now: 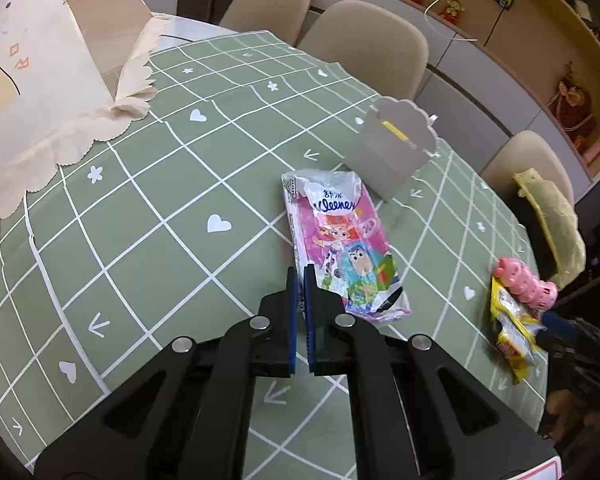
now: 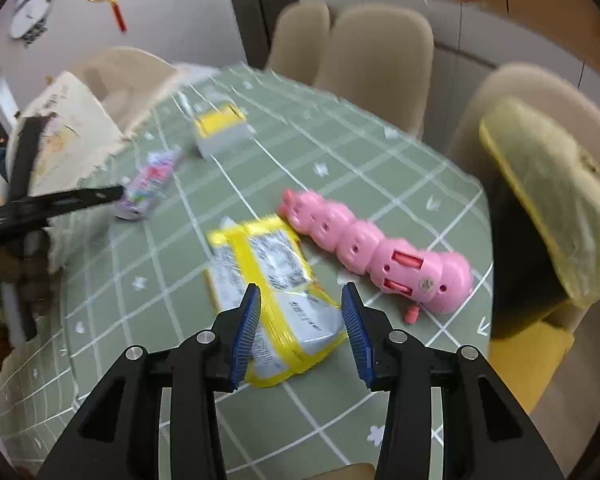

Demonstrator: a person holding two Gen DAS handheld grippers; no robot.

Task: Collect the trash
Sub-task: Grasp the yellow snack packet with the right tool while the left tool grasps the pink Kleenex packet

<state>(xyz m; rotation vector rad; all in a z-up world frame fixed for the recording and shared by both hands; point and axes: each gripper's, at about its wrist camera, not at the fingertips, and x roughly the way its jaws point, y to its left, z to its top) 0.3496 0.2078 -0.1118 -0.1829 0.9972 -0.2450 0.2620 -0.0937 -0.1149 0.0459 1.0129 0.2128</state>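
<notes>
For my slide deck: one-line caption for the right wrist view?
Open right claw poised over a yellow wrapper beside a pink toy on the green tablecloth.

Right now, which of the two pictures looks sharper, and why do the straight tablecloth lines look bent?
The left wrist view is crisp: the pink Kleenex tissue pack reads clearly. The right wrist view is smeared, blurring the pink plastic caterpillar toy. Both fisheye lenses bow the green checked tablecloth.

Right gripper point(image 2: 300, 294) has its jaws spread wide over the near end of a yellow wrapper point(image 2: 274, 292) lying flat on the green checked table point(image 2: 380, 168), not squeezing it. Pink toy point(image 2: 374, 250) sits just beside the wrapper. Further back there's a small purple packet point(image 2: 150, 184) and a paper bag point(image 2: 70, 136), pretty blurry.
</notes>
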